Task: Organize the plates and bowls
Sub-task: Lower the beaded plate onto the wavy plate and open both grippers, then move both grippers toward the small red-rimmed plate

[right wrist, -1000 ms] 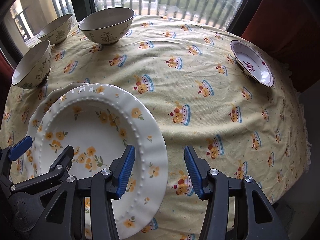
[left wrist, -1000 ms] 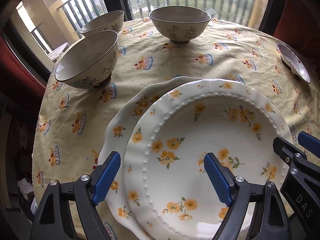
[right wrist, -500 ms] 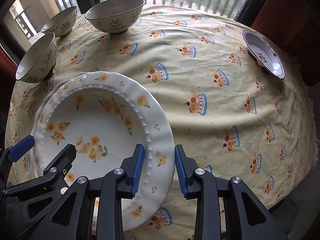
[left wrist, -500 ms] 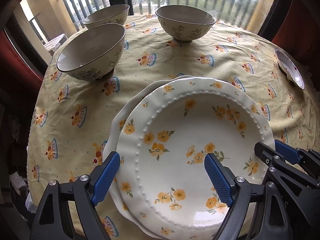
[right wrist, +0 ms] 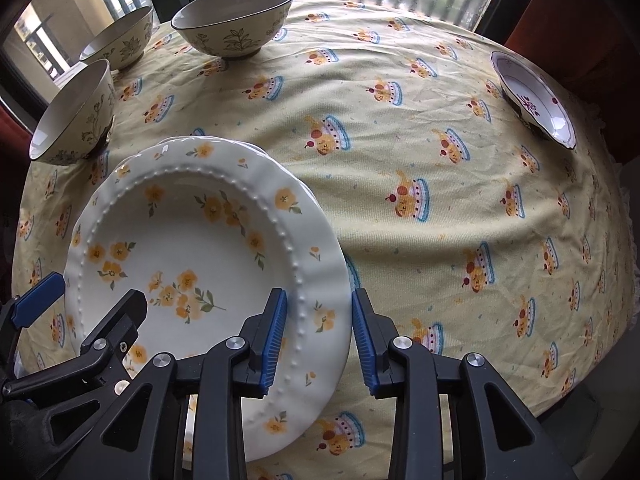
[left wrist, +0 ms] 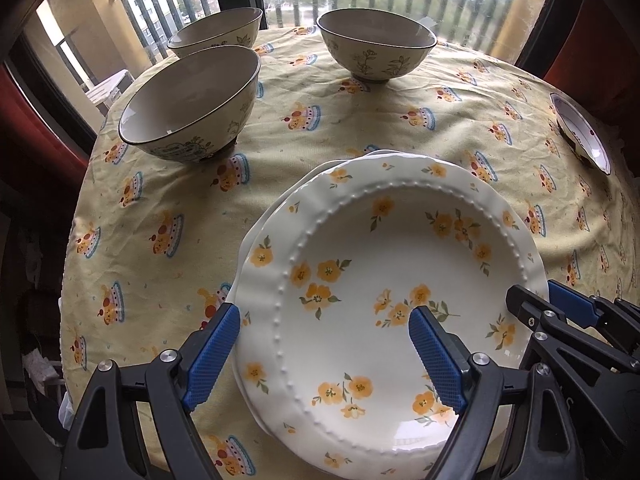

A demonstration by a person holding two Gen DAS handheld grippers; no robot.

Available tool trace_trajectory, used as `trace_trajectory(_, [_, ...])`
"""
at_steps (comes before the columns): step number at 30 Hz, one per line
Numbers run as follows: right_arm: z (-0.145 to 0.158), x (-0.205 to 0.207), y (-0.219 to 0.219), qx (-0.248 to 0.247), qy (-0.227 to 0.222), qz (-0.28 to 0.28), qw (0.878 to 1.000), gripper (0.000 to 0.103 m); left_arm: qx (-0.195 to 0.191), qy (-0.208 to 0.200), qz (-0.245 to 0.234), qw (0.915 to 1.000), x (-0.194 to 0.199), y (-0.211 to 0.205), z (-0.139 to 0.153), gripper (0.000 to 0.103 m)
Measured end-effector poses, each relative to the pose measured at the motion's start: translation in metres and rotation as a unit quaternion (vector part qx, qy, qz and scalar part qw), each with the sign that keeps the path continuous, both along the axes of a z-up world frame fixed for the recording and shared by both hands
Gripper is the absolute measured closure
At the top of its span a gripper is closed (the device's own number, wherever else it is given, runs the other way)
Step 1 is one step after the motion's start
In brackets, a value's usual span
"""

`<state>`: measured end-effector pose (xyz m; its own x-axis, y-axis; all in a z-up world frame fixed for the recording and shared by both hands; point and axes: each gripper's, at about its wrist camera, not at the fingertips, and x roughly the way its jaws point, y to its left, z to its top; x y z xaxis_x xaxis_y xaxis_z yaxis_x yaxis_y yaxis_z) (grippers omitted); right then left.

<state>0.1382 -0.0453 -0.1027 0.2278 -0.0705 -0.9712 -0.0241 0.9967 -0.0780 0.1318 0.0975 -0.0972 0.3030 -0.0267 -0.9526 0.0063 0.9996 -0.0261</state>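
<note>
The right gripper, its jaws just narrowed, pinched the near-right rim of the floral plate, which lay on a second plate at the table's near edge, while the left gripper straddled its left rim, spread wide.

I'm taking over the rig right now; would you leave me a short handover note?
Left tongs: open, straddling the top flowered plate's left rim, not pinching.
Right tongs: have just been closing and appear to pinch that plate's right rim.
Things: the top plate sits on a second plate; three leaf-patterned bowls stand apart at the far left; a small red-patterned dish sits far right.
Done: plates stacked.
Left: probably nest the bowls and place the dish.
</note>
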Motion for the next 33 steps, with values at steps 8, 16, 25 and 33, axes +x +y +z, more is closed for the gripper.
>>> trace_trajectory(8, [0.025, -0.001, -0.008, -0.005, -0.053, -0.023, 0.998, 0.055, -0.008, -0.023, -0.011, 0.9996, 0.005, -0.003, 0.018, 0.015])
trace_trajectory(16, [0.059, -0.002, -0.025, 0.009, -0.104, -0.036, 0.994, 0.028, -0.002, -0.054, -0.021, 0.9983, 0.006, -0.011, 0.042, 0.007])
trace_trajectory(25, [0.080, 0.002, -0.055, 0.044, -0.122, -0.030, 0.991, 0.027, -0.007, -0.077, -0.006, 0.9970, 0.006, -0.043, 0.064, 0.006])
trace_trajectory(33, [0.097, 0.010, -0.105, 0.062, -0.142, -0.019, 0.988, 0.027, -0.003, -0.095, 0.008, 0.9954, 0.016, -0.097, 0.078, 0.007])
